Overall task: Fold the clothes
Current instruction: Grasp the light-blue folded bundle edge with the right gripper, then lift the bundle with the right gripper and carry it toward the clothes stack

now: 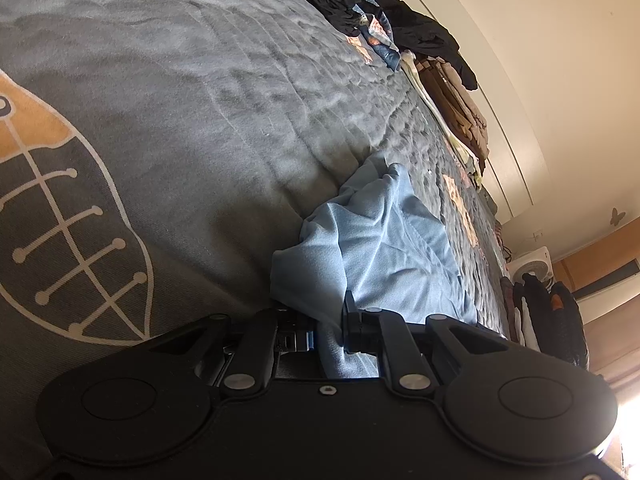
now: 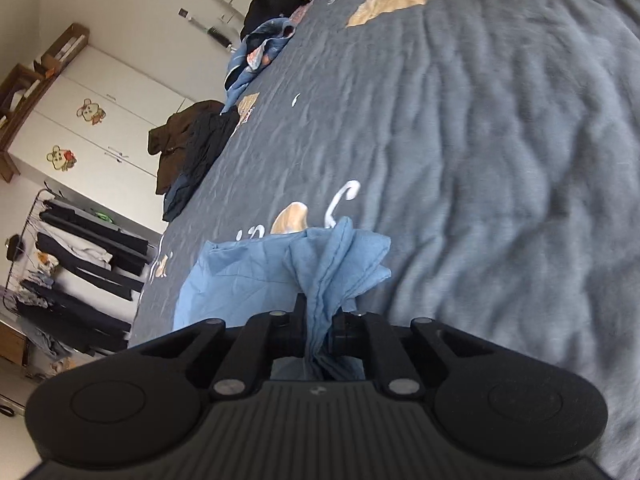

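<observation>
Pinching one light blue cloth (image 1: pixel 384 248) at two spots, low over the grey bed (image 1: pixel 192 92).

My left gripper (image 1: pixel 310 320) has its fingers closed on a bunched edge; my right gripper (image 2: pixel 318 320) clamps gathered folds, though the bed there is blurred. The rest of the cloth lies crumpled on the quilt, with other clothes (image 2: pixel 196 152) heaped along the bed's far edge.
</observation>
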Demonstrator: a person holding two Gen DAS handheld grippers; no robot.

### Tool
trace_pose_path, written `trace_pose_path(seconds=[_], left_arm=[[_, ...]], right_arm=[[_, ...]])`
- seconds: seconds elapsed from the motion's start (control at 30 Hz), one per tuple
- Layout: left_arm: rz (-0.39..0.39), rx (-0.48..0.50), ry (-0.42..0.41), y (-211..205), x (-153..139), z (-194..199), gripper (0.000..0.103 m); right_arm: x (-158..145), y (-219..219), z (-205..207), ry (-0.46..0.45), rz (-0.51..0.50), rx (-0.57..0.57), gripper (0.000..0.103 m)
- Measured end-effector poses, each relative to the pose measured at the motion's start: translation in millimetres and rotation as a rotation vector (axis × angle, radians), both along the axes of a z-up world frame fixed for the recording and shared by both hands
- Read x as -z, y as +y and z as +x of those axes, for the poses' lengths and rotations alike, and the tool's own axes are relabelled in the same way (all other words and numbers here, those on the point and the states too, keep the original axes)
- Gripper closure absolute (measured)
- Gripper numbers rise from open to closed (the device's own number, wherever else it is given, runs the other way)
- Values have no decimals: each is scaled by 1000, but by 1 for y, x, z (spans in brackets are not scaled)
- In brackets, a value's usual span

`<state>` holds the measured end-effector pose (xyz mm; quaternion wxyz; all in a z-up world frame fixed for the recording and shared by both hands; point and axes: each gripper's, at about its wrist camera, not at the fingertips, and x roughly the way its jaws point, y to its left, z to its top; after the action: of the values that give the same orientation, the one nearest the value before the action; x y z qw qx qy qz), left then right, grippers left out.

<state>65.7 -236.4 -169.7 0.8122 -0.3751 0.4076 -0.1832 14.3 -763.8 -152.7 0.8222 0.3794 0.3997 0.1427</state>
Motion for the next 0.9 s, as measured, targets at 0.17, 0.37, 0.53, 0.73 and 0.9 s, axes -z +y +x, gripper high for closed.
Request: trace_pose_path(seconds=[0.17, 0.37, 0.53, 0.73, 0.9], left_arm=[[-26, -8, 1, 2, -4, -1, 92], [-89, 25, -62, -3, -38, -3, 95], [-103, 93, -148, -25, -84, -11, 95], [-120, 160, -224, -62, -135, -29, 95], [-129, 240, -267, -107, -169, -45, 95]], right_arm=[[-18, -4, -4, -23, 18, 85, 97], [-54, -11, -22, -78, 42, 141, 97], [-96, -16, -48, -153, 67, 171, 98], [-138, -35, -95, -220, 91, 226, 98], [-173, -67, -154, -270, 81, 295, 99]])
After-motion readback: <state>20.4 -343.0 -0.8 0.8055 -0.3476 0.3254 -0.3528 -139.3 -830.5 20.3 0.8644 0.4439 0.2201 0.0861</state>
